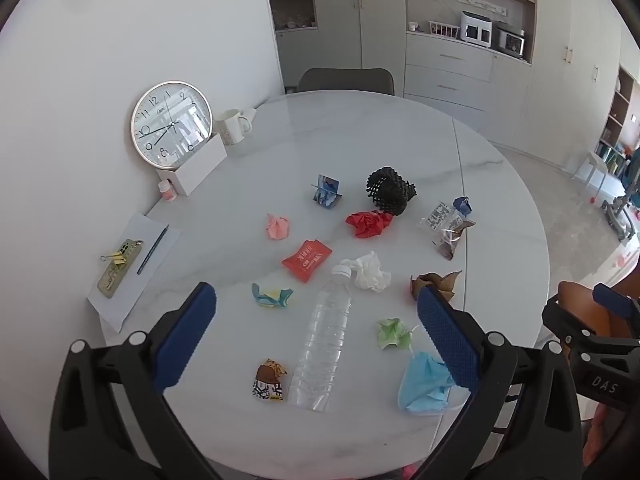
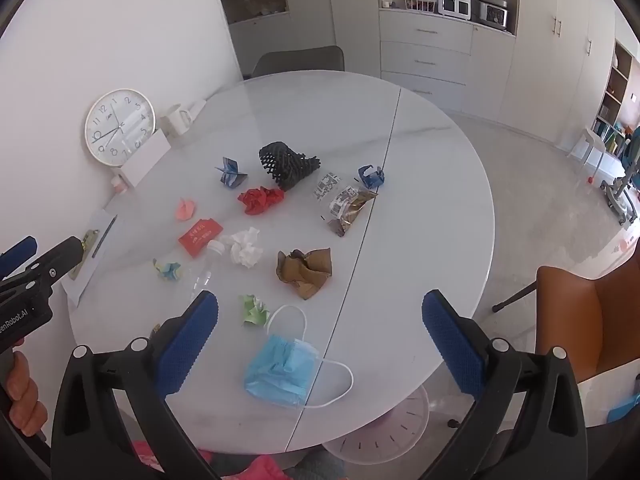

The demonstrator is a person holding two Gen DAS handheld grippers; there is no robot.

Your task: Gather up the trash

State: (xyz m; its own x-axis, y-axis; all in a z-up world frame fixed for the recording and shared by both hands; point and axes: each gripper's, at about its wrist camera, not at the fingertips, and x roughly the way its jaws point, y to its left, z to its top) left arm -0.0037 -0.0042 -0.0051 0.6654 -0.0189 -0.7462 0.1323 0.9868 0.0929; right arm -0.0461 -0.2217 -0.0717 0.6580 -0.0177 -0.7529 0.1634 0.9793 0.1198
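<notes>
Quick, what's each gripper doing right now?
Left gripper: open, holding nothing.
Right gripper: open, holding nothing.

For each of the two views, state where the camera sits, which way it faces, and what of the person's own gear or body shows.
Left wrist: on the left gripper, angled down over the round table, bottle ahead; own open fingers show, right gripper at the right edge.
Right wrist: on the right gripper, angled down, blue mask ahead; open fingers, a hand show.
Shared: mask, bottle, clock, scattered trash.
</notes>
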